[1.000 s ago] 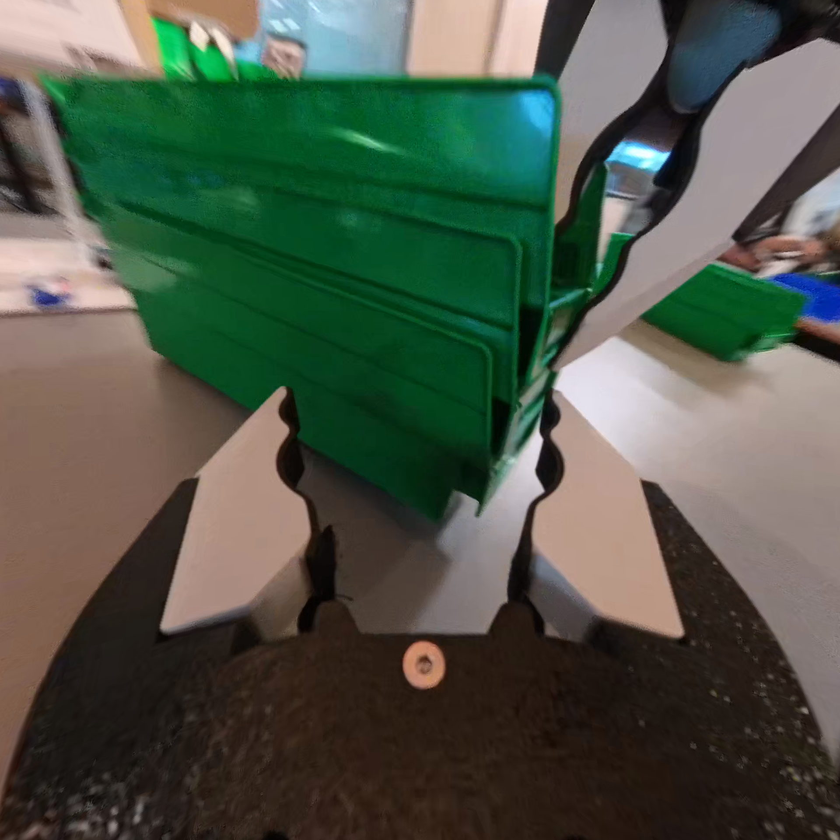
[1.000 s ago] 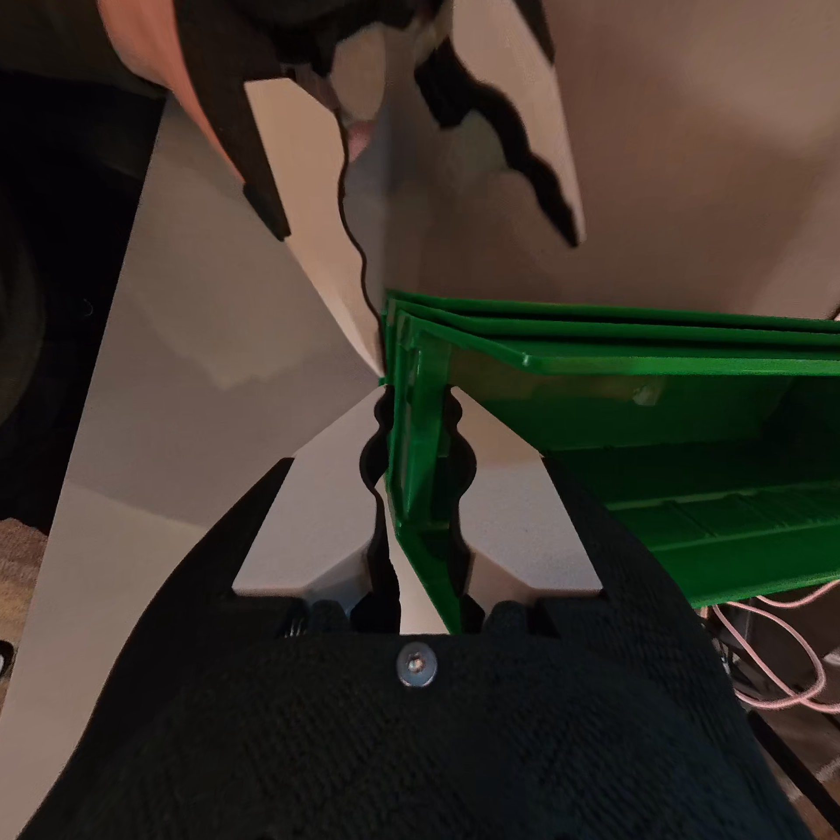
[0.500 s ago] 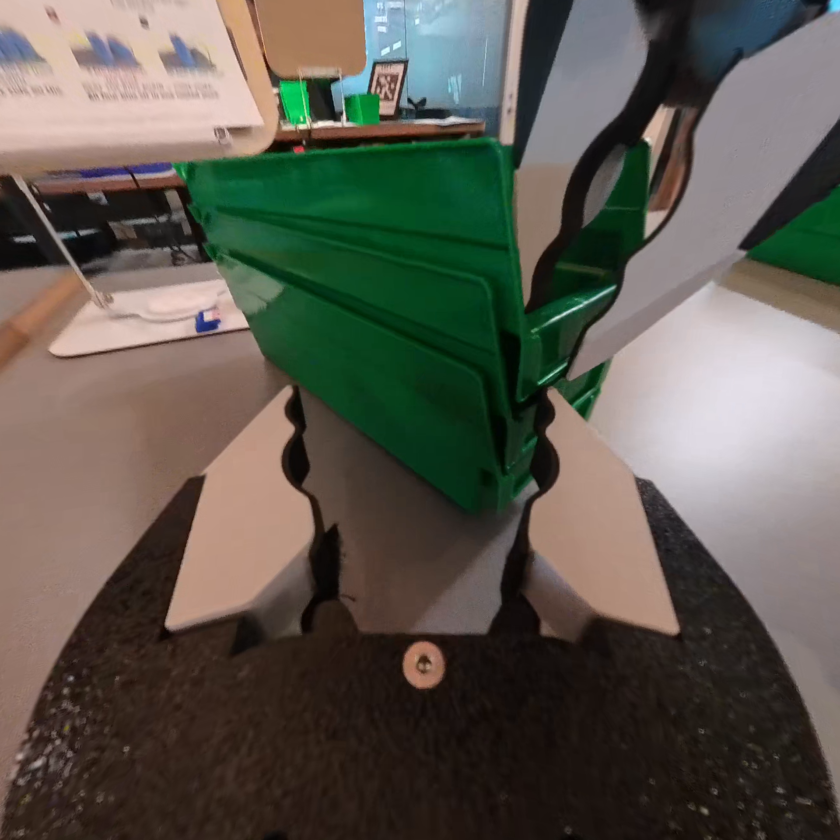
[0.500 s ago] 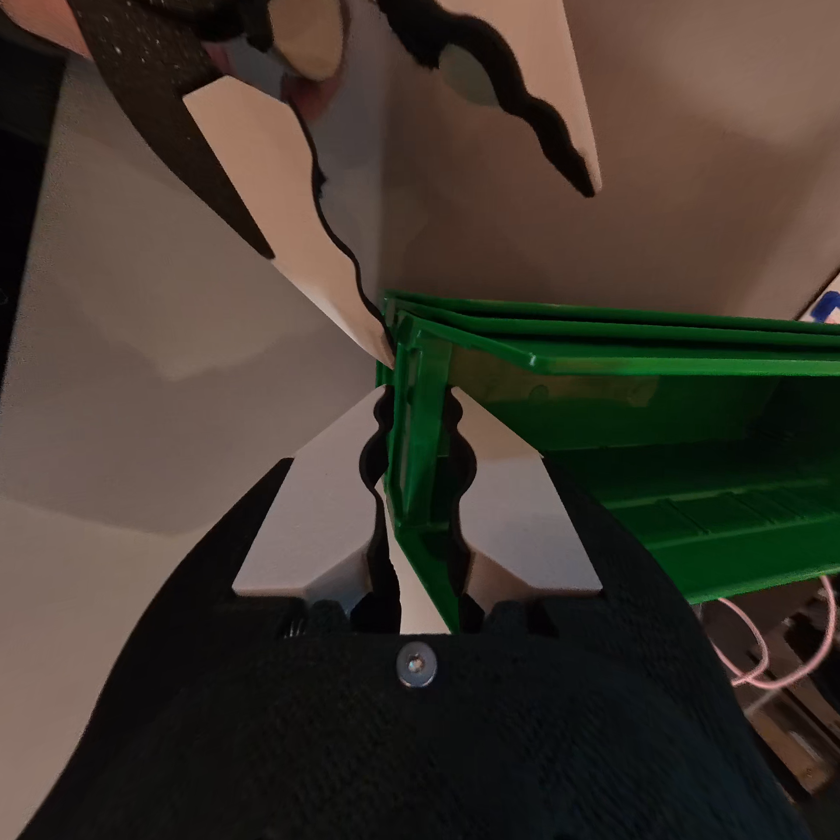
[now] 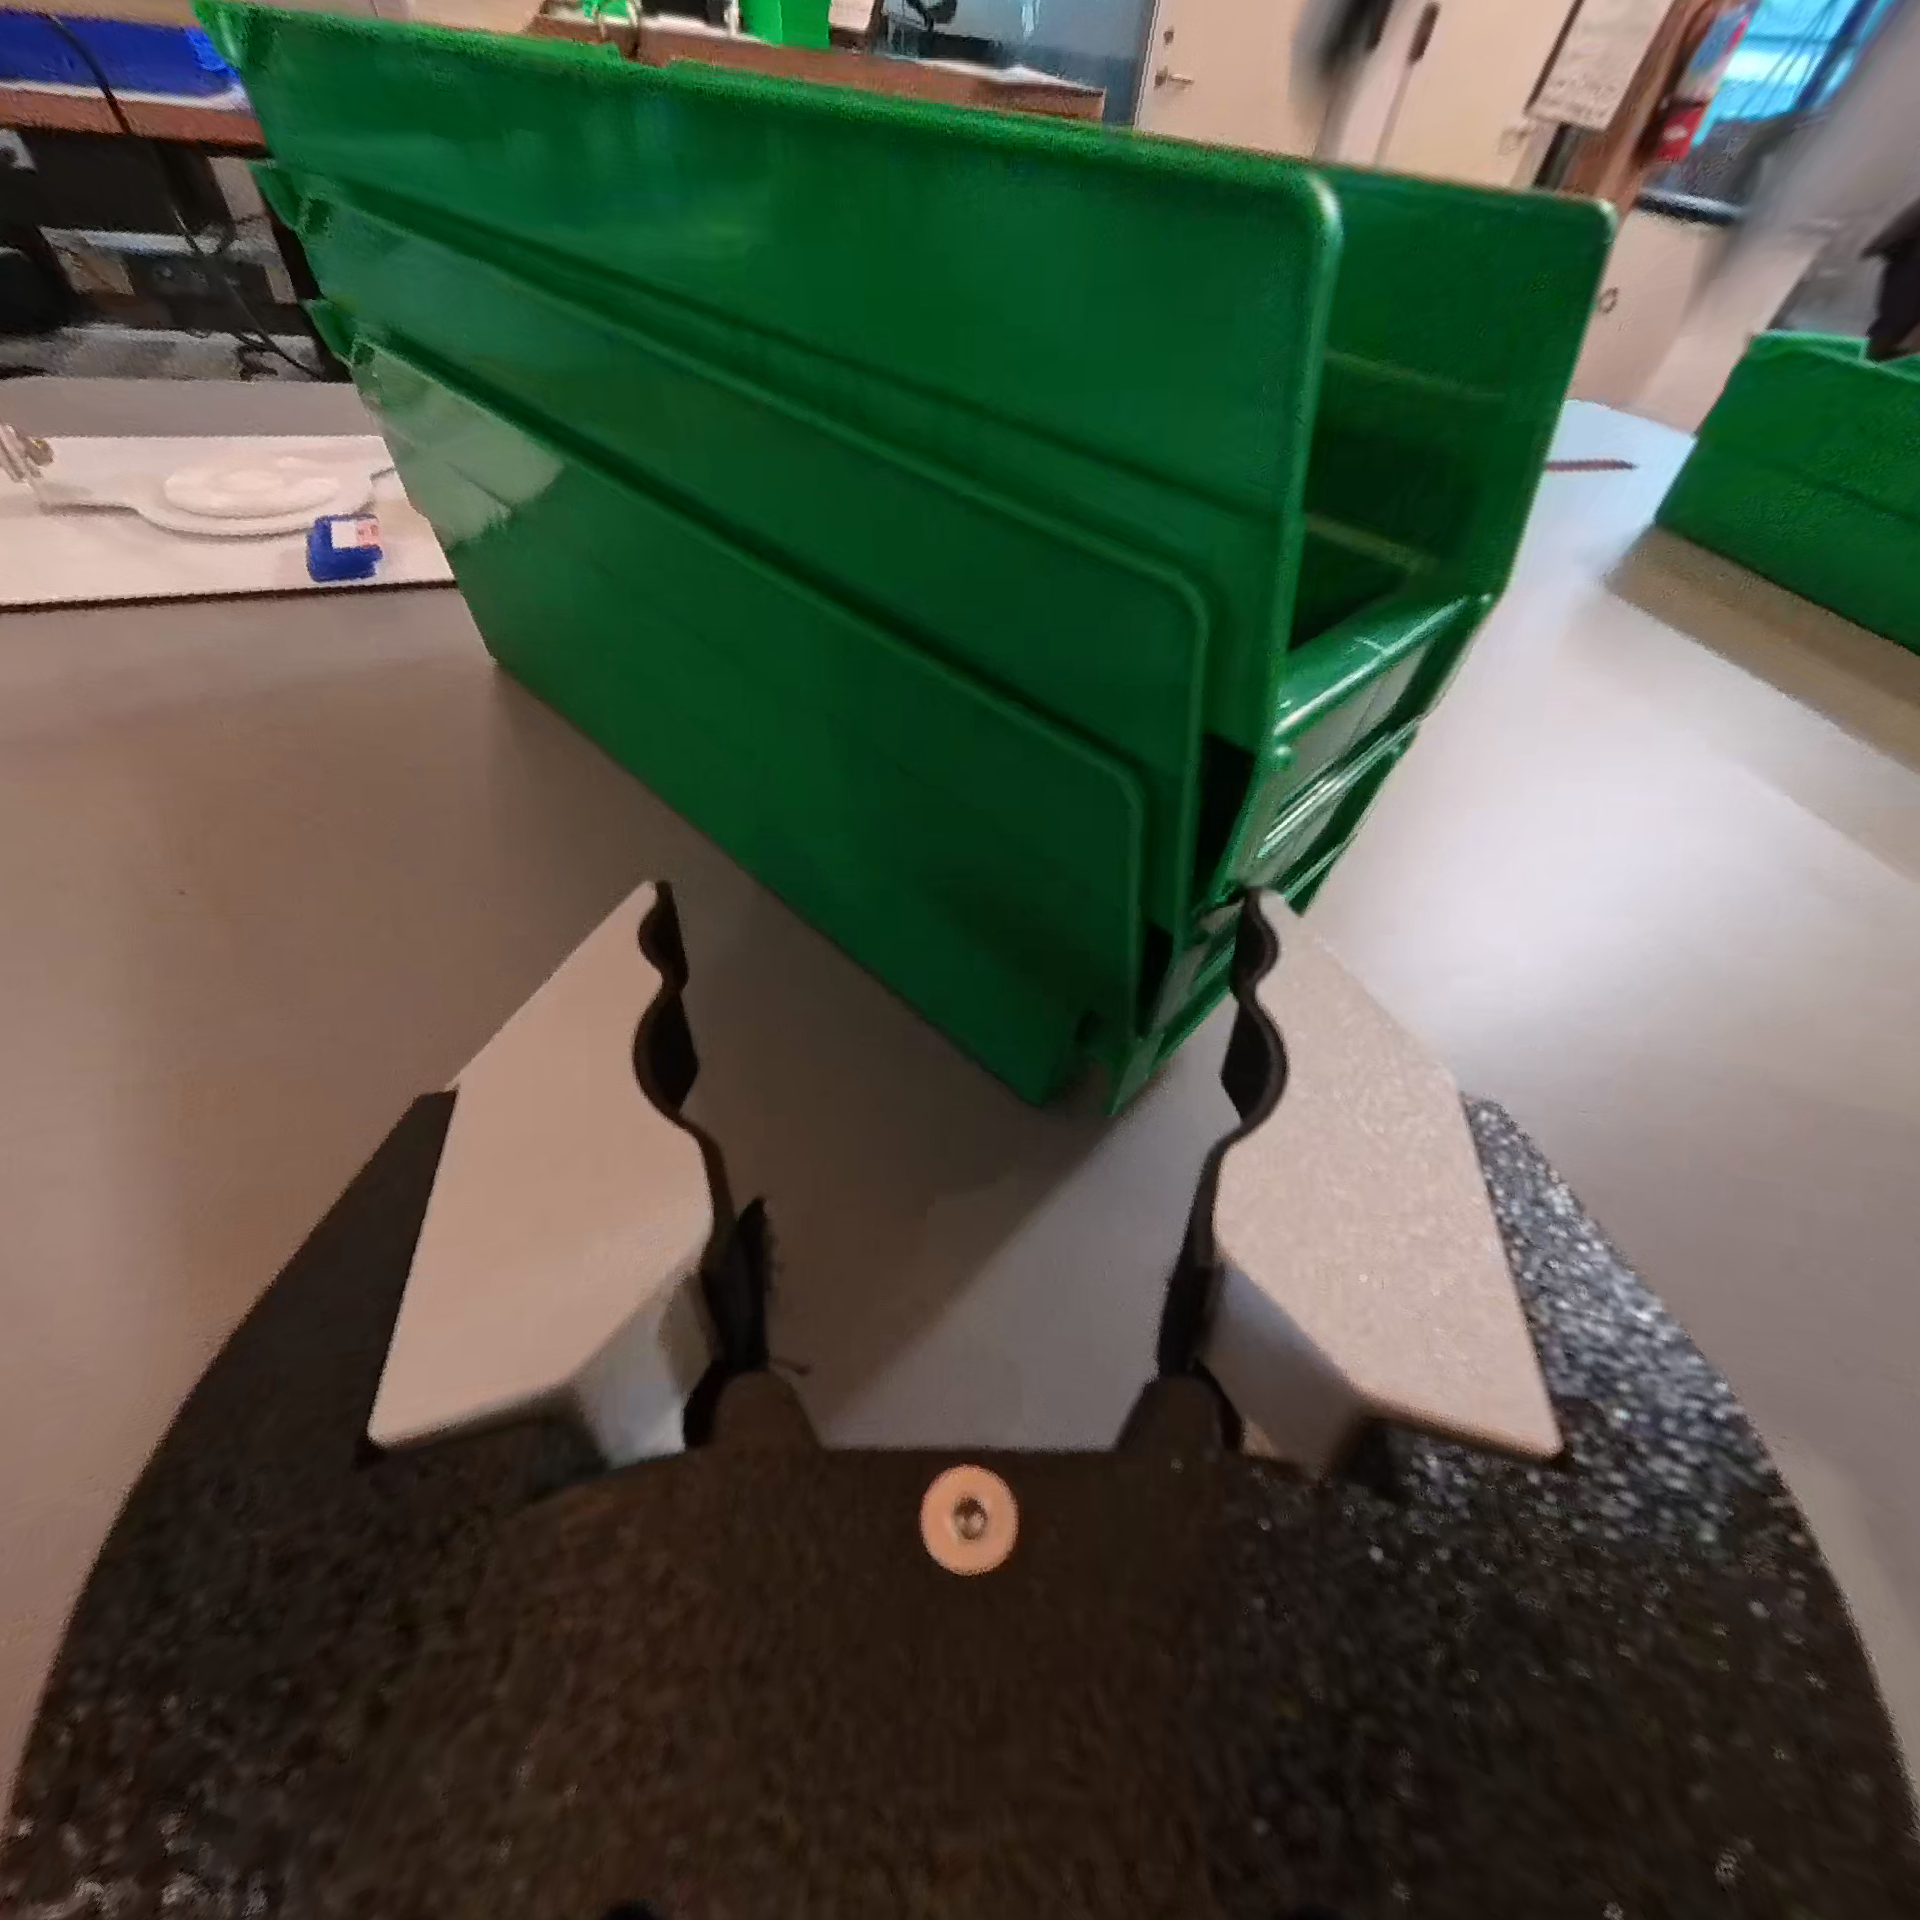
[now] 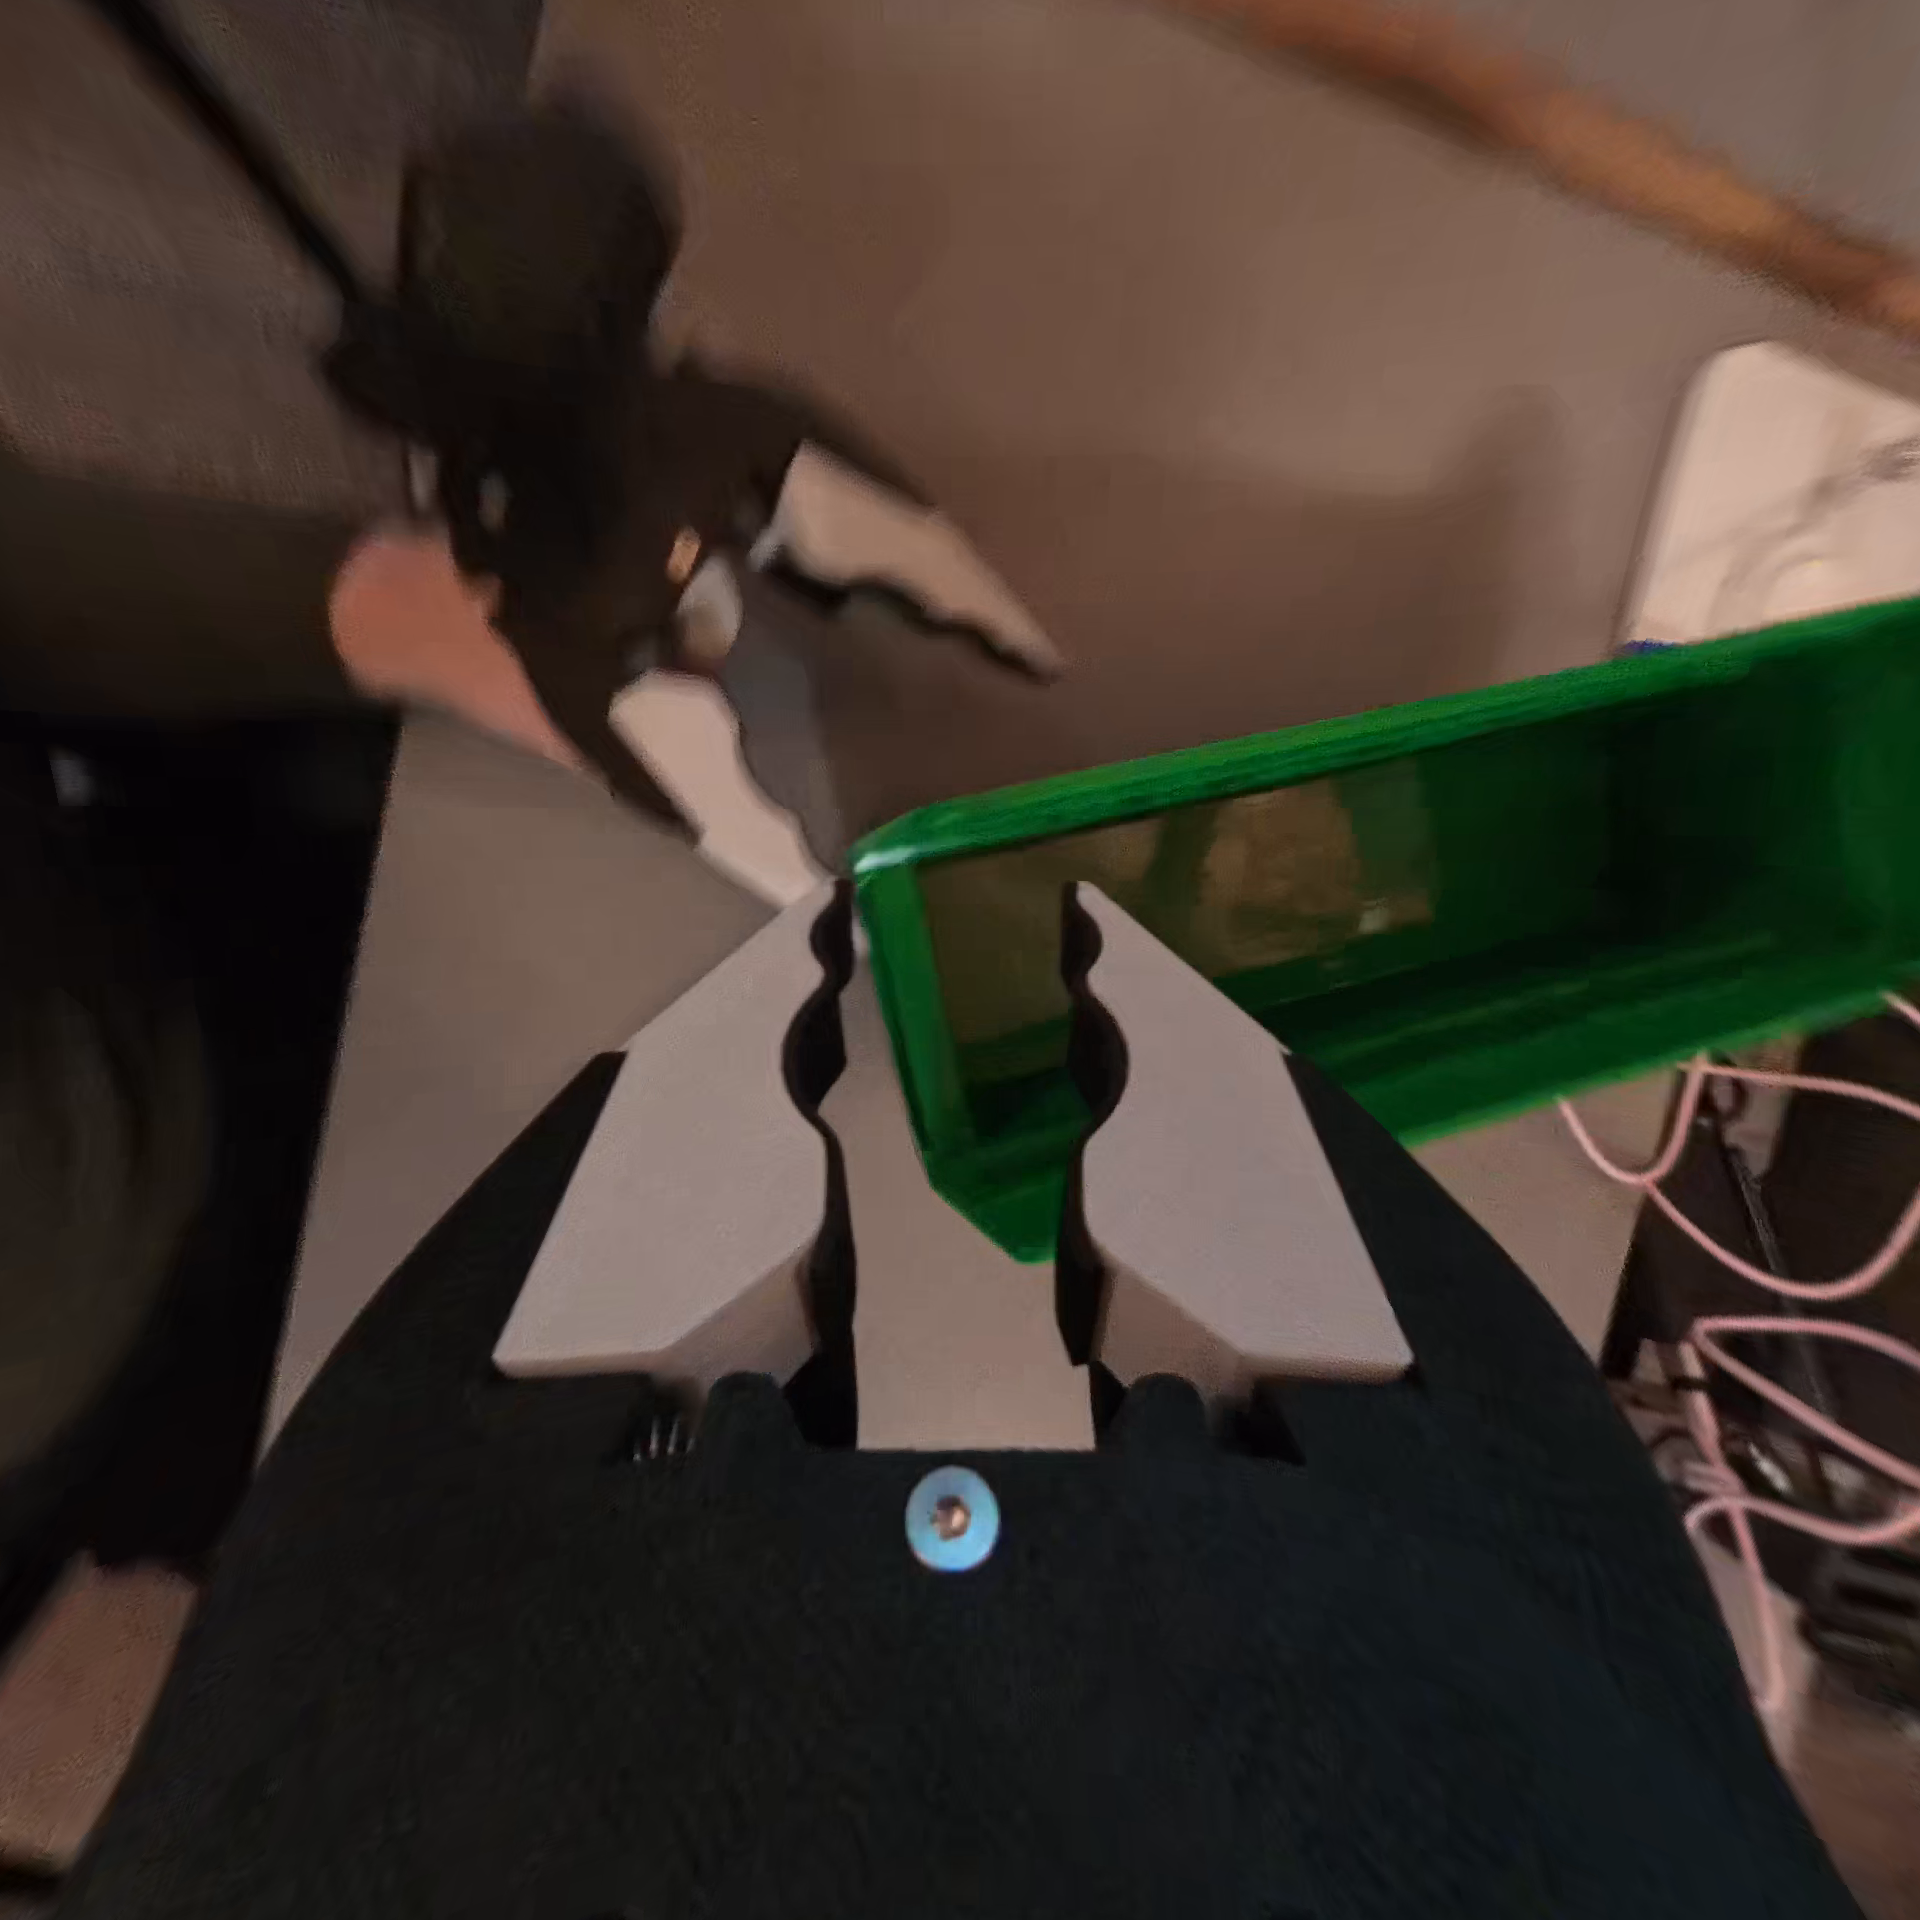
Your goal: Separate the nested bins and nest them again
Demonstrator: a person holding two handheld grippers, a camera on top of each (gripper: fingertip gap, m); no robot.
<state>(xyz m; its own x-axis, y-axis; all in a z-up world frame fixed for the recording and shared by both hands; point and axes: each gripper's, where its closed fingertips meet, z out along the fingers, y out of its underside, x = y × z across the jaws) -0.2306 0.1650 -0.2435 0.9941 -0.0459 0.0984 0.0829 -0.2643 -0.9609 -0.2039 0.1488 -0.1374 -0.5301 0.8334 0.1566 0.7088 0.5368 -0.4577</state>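
- Left gripper (image 5: 956,925): spread wide, holding nothing, low in the centre of the left wrist view, just short of the near corner of the nested green bins (image 5: 831,582).
- Nested green bins: stood on the grey table (image 5: 208,831) across the upper middle of the left wrist view, three stepped side walls showing, one inside the next; right fingertip (image 5: 1252,935) level with the stack's near right corner, contact not clear.
- Right gripper (image 6: 956,904): partly parted at centre frame in the right wrist view, straddling the near end wall of a green bin (image 6: 1455,883); left finger apart from the wall, grip on the right side not clear.
- Green bin: tilted, running from centre frame to the right edge, open interior facing the camera.
- Left gripper again, blurred, in the upper left of the right wrist view (image 6: 894,727), spread apart.
- Further green bin (image 5: 1808,488) at the right edge of the left wrist view.
- White mat (image 5: 187,540) with a small blue object (image 5: 343,549) at the left edge.
- Pink cables (image 6: 1714,1299) hanging at lower right of the right wrist view.
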